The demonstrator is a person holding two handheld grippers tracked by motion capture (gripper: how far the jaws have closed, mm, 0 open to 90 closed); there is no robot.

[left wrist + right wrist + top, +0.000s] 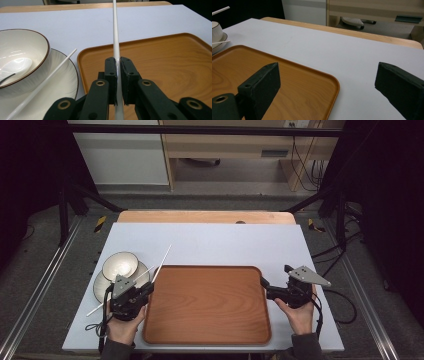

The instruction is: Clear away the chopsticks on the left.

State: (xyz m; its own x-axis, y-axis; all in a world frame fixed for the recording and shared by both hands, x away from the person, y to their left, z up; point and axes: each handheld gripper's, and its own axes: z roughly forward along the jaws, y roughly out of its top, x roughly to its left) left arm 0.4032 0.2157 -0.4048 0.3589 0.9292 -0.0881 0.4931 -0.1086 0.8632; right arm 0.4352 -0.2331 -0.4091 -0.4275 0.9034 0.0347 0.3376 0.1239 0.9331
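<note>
Between left claw point(117, 82) pads, clamped tight: white chopstick point(115, 37), probably light, stiff, slippery; best gripped mid-shaft. Right claw point(327, 82) wide open, empty, beside tray point(312, 82).

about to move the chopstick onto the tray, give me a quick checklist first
1. Left gripper shut on a chopstick: ok.
2. Grip centred on the stick: cannot tell, its near end runs out of the left gripper view.
3. Tray bare for a drop: ok.
4. Second chopstick resting on the plate: ok.
5. Bowl on the plate, apart from the held stick: ok.
6. Right gripper open at the tray's right edge, holding nothing: ok.
</note>
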